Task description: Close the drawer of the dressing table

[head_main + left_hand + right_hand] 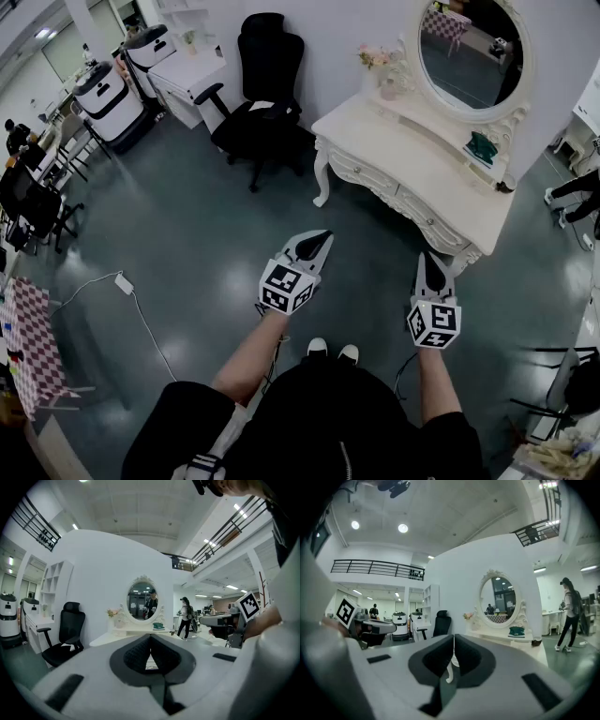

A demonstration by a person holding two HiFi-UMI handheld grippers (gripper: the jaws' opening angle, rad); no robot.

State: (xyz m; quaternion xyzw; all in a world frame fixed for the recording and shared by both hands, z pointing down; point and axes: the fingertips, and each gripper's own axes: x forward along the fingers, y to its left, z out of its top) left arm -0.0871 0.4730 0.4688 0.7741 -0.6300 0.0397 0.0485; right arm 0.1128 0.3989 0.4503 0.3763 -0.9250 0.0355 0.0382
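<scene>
Both left hand-held gripper point(322, 238) and right hand-held gripper point(430, 257) face the dressing table point(394, 155).

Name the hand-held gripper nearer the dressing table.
The right hand-held gripper, close by the dressing table; the left hand-held gripper is over floor, farther off.

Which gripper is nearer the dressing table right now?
Right. The right gripper points at the dressing table's front from close by, apart from it. The left gripper is over the floor, farther out from the front.
</scene>
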